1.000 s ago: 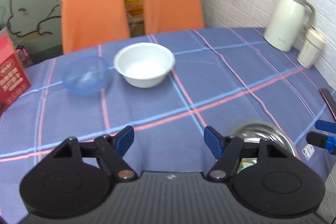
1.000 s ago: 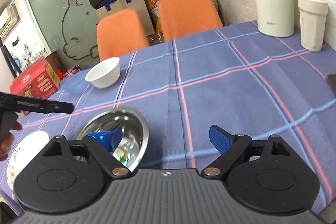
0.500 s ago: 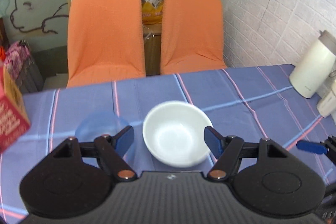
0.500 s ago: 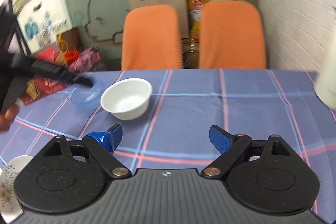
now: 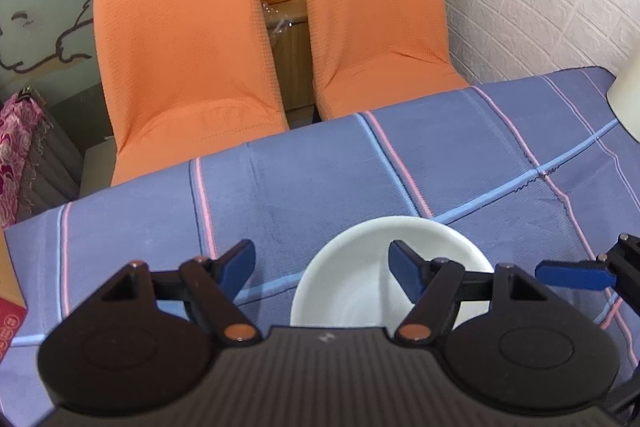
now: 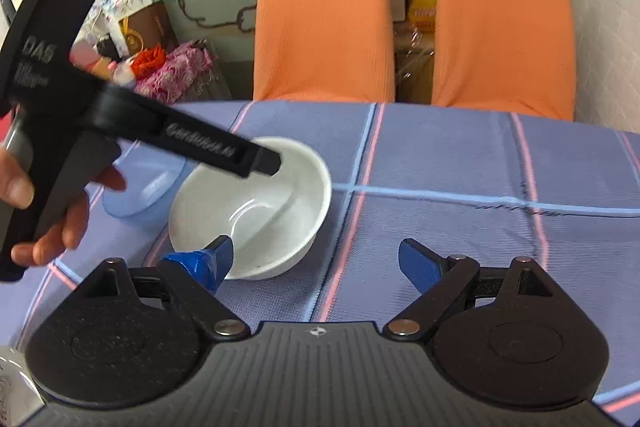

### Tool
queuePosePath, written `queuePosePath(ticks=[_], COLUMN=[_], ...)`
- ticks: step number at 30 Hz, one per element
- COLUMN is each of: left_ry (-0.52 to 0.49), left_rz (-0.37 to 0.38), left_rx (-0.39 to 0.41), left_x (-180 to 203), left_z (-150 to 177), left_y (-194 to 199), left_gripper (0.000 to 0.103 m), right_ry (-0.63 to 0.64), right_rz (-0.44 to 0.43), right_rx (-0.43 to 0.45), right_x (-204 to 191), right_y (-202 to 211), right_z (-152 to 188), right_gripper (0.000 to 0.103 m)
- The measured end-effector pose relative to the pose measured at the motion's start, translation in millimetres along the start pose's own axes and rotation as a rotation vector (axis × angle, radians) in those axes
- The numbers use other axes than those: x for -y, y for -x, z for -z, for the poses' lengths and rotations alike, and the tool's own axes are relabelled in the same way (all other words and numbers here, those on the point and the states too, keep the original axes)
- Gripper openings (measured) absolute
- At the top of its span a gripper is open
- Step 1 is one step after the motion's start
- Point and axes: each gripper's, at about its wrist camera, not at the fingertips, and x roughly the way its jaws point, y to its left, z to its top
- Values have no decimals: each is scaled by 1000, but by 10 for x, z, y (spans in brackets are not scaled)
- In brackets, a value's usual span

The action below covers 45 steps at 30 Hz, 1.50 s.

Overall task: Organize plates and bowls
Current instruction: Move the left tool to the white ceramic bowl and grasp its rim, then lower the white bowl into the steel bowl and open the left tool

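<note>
A white bowl stands on the blue checked tablecloth. My left gripper is open right over it, its right finger above the bowl's inside and its left finger outside the left rim. My right gripper is open, its left fingertip at the bowl's near rim. A clear blue bowl sits just left of the white one, partly hidden by the left gripper's body. The right gripper's blue fingertip shows at the right edge of the left wrist view.
Two orange chairs stand behind the table's far edge. A cream jug's base is at far right. A red box corner is at left. A patterned white plate's edge lies bottom left.
Both grippers moved forward to the white bowl from the metal bowl near the front. The left gripper now hangs over the white bowl; the right fingertip reached its rim. Both stayed open.
</note>
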Motion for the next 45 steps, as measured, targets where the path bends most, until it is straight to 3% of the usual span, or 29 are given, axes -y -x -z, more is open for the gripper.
queuePosePath(ticks=[12,22,28,32,45], left_ry=[-20,-28,-45,-94,-116], left_rz=[3,32,100,104,121], left_rx=[-4,-20,-56,-36,7], left_x=[-17,-5,68,201,511], left_z=[-2,14,62,114,254], left_y=[-81,-186,-246,-146,308], left_gripper=[71,71,69,69,69], right_ry=[89,156,218,241,255], right_rz=[-56,-21,20,25,63], right_rx=[31,-55,-7,45,79], right_x=[-245,-336,-391,-418,-407], right_y=[378,-77,-221,-46,333], right_z=[115,129,79,74,99], right_gripper=[77,77,77,77,77])
